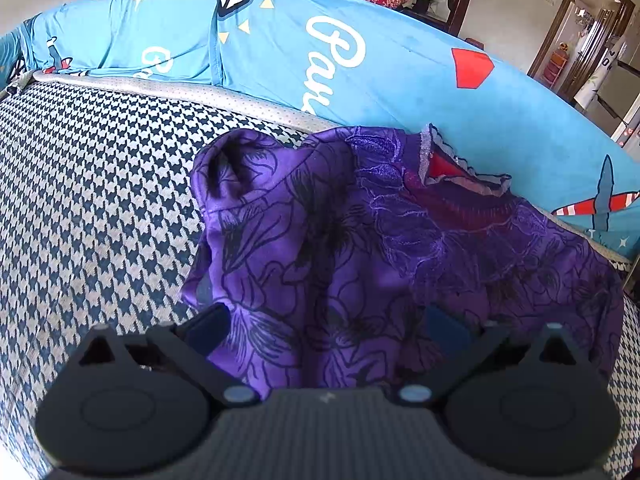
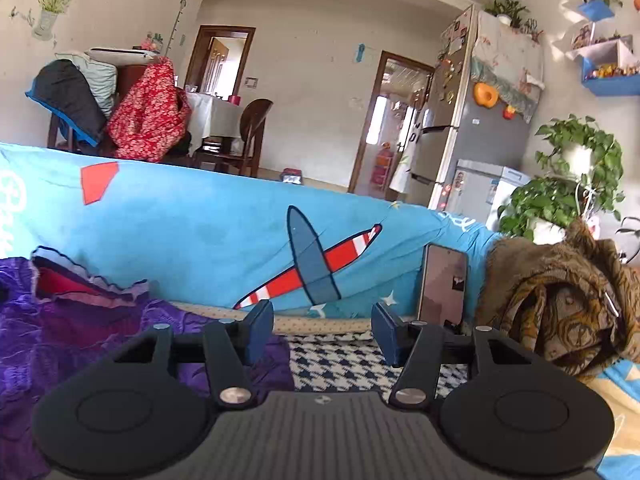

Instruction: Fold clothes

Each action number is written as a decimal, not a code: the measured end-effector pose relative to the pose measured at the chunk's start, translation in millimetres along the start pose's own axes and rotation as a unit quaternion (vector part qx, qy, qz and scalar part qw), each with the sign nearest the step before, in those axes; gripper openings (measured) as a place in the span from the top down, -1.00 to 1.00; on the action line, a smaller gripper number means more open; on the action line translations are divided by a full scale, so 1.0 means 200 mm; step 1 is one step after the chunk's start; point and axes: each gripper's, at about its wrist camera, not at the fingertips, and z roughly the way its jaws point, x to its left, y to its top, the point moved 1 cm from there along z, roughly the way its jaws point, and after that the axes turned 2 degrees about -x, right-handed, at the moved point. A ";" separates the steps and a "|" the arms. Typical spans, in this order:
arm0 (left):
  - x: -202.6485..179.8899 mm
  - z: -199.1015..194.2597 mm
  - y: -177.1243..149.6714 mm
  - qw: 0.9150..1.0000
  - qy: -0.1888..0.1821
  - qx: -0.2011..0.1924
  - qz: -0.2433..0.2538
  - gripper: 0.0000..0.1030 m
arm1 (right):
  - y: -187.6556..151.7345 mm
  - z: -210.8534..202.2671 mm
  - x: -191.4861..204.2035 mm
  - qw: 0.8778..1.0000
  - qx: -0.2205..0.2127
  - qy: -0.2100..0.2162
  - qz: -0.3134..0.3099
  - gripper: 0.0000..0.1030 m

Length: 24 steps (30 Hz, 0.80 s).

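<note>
Purple floral-print garment with red-lined frilled collar [image 1: 360, 224] bunched on the houndstooth-patterned sofa seat [image 1: 92, 184], against the blue printed back cushion [image 1: 380, 68]. Left gripper [image 1: 326, 326] fingers spread wide over the cloth, nothing pinched. Right gripper [image 2: 323, 330] fingers apart, empty, just beside the garment's edge [image 2: 60, 332]. Upright phone [image 2: 443, 288] leaning on cushion.

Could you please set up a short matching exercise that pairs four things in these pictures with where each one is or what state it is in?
Things:
1. purple garment
2. phone
3. brown patterned garment
4. right gripper

Places or states:
A. propped upright against the blue sofa back
B. open, nothing between the fingers
C. heaped at the sofa's far right end
D. lying crumpled on the houndstooth seat cover

Pairs: 1-D, 2-A, 3-C, 4-B
</note>
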 end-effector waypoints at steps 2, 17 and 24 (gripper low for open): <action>0.01 -0.02 -0.01 1.000 0.003 -0.006 0.006 -1.00 | -0.02 -0.08 -0.02 1.000 0.016 0.023 0.011 -0.08; 0.09 -0.22 -0.35 0.999 0.009 -0.017 0.029 -1.00 | -0.33 -0.60 -0.15 0.977 0.119 0.121 0.132 -0.26; 0.14 -0.36 -0.52 0.999 -0.001 -0.027 0.019 -1.00 | -0.46 -0.77 -0.11 0.963 0.144 0.182 0.138 -0.27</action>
